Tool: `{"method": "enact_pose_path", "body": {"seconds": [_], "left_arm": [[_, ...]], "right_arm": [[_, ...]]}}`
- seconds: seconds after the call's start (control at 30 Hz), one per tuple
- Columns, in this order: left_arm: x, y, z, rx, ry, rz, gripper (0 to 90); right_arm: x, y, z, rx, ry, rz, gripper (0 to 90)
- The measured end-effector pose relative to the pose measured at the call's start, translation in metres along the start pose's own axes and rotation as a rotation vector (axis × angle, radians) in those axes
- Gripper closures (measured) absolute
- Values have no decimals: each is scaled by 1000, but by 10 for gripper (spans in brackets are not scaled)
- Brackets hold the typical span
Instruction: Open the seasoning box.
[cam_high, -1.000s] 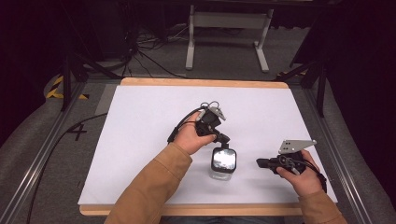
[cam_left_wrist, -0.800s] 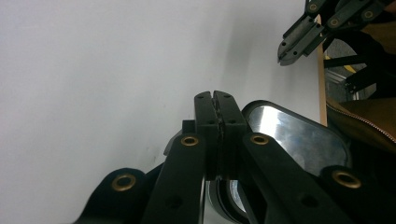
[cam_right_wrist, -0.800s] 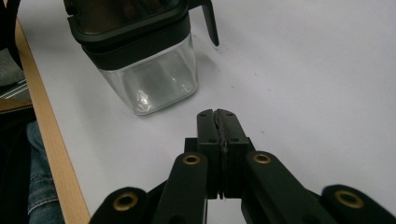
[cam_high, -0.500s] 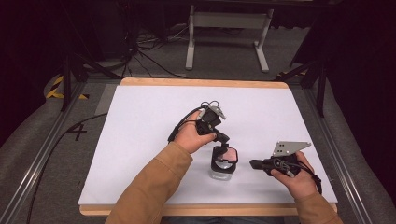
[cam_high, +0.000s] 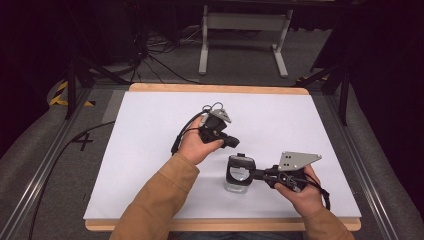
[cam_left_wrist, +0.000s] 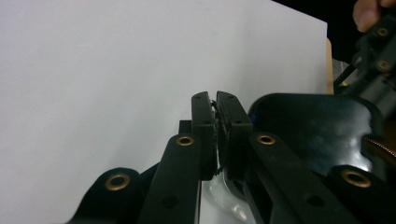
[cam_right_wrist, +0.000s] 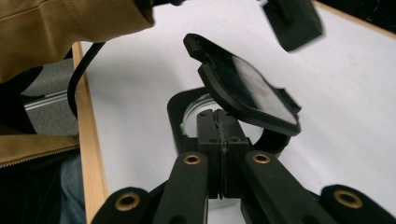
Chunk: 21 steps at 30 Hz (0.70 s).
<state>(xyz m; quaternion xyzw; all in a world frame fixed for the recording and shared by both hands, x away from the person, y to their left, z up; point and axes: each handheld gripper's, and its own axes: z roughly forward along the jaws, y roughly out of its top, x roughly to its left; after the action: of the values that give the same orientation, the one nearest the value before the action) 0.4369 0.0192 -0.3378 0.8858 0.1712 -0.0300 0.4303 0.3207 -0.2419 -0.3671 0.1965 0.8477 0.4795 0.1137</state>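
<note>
clear jar (cam_high: 239, 176) with hinged black lid (cam_right_wrist: 243, 88), right tongs (cam_high: 256, 173) clamped on its rim, left tongs (cam_high: 235, 143) together just beside

Your table (cam_high: 150, 150) wears a white sheet over a pale wooden edge. Beyond it you see grey carpet (cam_high: 240, 60), black cables (cam_high: 160, 55) (tangled), a white metal stand (cam_high: 242, 22) and yellow-black tape (cam_high: 62, 92); the room behind is dark.

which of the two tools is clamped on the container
The right tool, low at the table's right side: its jaws are shut on the black rim of the clear container. The left tool sits just above it, apart.
</note>
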Motion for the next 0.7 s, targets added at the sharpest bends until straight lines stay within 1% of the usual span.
{"method": "enact_pose_path", "body": {"seconds": [0.03,0.07,0.1,0.13,0.17,0.2,0.27,0.3,0.33,0.37,0.4,0.43,0.47,0.5,0.6,0.63,0.7], "left_arm": [[-2,-2,-7,-10,13,1,867],[-4,-5,-15,-17,25,15,869],[-7,-9,-24,-37,37,18,871],[-10,-12,-31,-41,50,19,871],[-14,-15,-37,-40,73,15,870],[-16,-17,-40,-43,91,25,869],[-20,-23,-49,-40,97,18,869],[-22,-26,-52,-37,101,21,869],[-24,-29,-54,-39,102,17,869],[-26,-31,-56,-39,96,23,869],[-28,-34,-57,-49,92,15,870],[-31,-36,-58,-49,82,6,871],[-33,-38,-57,-53,79,6,872],[-36,-40,-57,-47,72,7,871],[-42,-46,-51,-62,46,6,872],[-44,-47,-50,-57,35,14,872],[-47,-48,-44,-46,25,16,874]], "right_arm": [[0,1,0,-2,0,3,898],[-1,3,-1,-6,-5,-3,898],[-1,4,-1,-9,-10,-2,898],[-2,6,-1,-14,-14,0,898],[-2,7,-1,-20,-20,-2,898],[-1,8,-1,-25,-29,2,898],[0,10,0,-29,-42,-5,898],[0,12,-1,-34,-46,-5,898],[-1,13,-1,-42,-55,-1,898],[-2,14,-1,-43,-58,6,898],[-3,16,-1,-46,-63,5,898],[-4,17,-1,-53,-70,5,898],[-5,18,-1,-55,-72,15,898],[-6,19,-1,-60,-77,13,898],[-10,21,0,-64,-82,22,898],[-11,22,0,-68,-88,26,898],[-13,22,0,-70,-94,32,898]]}}
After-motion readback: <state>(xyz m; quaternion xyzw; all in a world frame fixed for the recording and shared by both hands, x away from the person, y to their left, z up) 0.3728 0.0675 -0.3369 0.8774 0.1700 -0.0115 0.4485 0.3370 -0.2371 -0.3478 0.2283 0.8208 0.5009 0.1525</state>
